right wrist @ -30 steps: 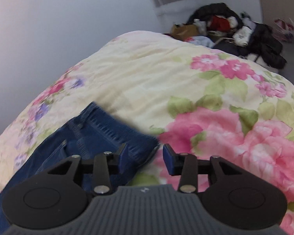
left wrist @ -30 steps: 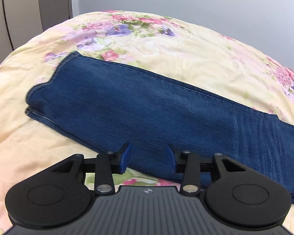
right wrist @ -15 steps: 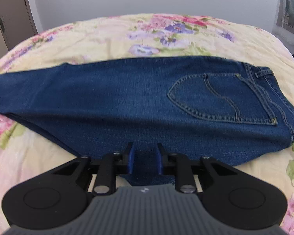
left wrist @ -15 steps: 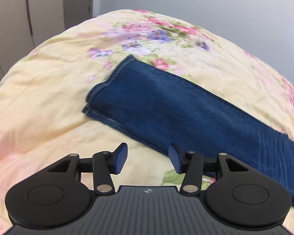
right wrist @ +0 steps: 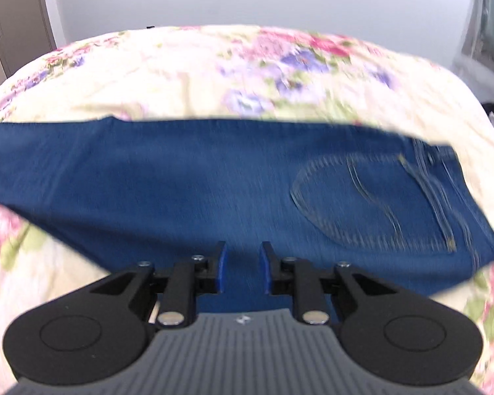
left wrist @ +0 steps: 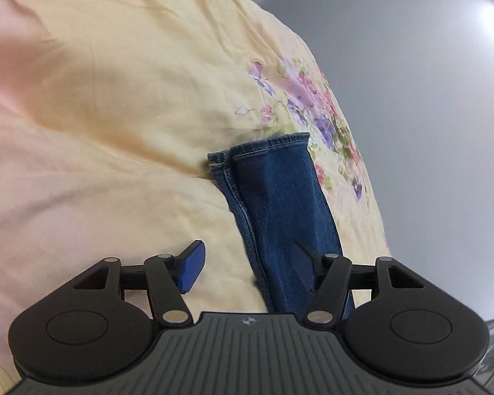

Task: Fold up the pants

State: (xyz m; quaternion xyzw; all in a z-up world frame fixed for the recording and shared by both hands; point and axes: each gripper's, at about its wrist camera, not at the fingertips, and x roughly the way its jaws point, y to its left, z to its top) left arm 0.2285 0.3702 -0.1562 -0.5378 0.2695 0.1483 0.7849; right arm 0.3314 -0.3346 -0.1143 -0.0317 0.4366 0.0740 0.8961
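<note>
**Editor:** What do I have from the left-hand camera?

**Operator:** My left tongs (left wrist: 247,271) hang over a bed, pointing down at a flowered quilt (left wrist: 131,115). Their jaws have just been opening and stand wide, released. One leg of the blue denim pants (left wrist: 280,204) runs from the near right away toward the middle of the view. The right-hand finger (left wrist: 304,270) lies over the cloth; the left-hand finger (left wrist: 191,271) is over bare quilt. The seamed edge of the leg passes between them, but neither pad presses on it. The stitched hem (left wrist: 266,146) ends the leg on the far side, one layer showing just beside the other. A grey wall (left wrist: 411,98) fills the right.

**Editor:** And the right-hand camera?

**Operator:** This picture is blurred. The pants (right wrist: 181,181) stretch flat across the bed from left to right, folded lengthwise, the legs running off to the left. The back pocket (right wrist: 345,204) faces up at the right end. My right tongs (right wrist: 240,266) sit at the near edge of the denim, about halfway along. Their jaws have just been closing and stand narrow, with denim filling the slot between the pads down to the body, so I read them as clenched on that near edge.

**Editor:** Anything round the bed?

**Operator:** A pale door (right wrist: 13,23) at the far left.
</note>
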